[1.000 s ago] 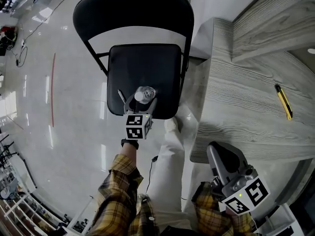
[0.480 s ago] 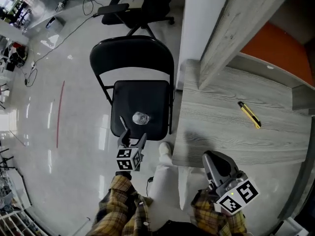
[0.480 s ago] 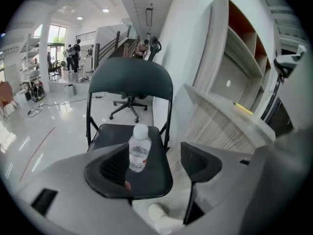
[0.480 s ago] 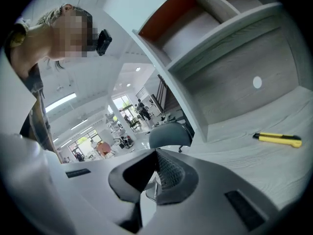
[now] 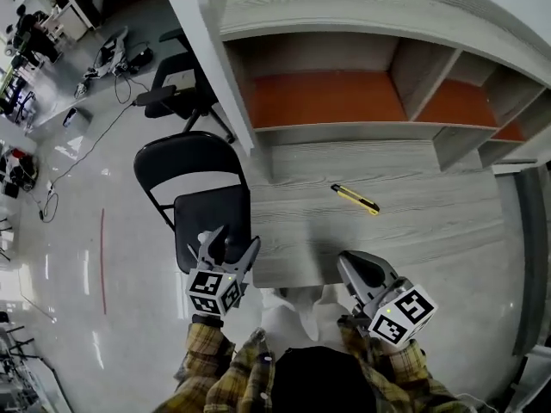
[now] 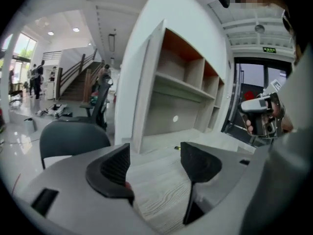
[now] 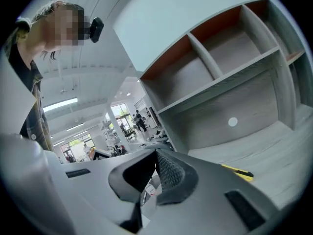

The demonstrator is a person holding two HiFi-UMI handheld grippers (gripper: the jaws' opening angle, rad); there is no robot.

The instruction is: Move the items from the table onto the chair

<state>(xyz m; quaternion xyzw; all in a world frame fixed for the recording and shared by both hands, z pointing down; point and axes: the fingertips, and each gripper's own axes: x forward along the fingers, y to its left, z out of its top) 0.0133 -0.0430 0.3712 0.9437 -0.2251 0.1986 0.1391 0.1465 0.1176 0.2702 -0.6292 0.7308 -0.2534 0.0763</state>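
A yellow utility knife (image 5: 355,199) lies on the grey wooden table (image 5: 413,222), below the shelf unit; it also shows as a small yellow sliver in the left gripper view (image 6: 177,148) and low on the right in the right gripper view (image 7: 237,171). The black folding chair (image 5: 202,218) stands left of the table. My left gripper (image 5: 234,239) hovers open and empty over the chair's front right corner, by the table's edge; its jaws (image 6: 154,163) frame bare table wood. My right gripper (image 5: 351,263) is shut and empty at the table's near edge. The chair seat is largely hidden by the left gripper.
A grey shelf unit with orange back panels (image 5: 344,93) rises behind the table. An office chair (image 5: 176,93) and cables lie on the shiny floor at the far left. The person's plaid sleeves (image 5: 215,368) fill the bottom.
My left gripper let go of a clear bottle on the chair seat and drew back open. The head view swung from the chair toward the table and shelves.
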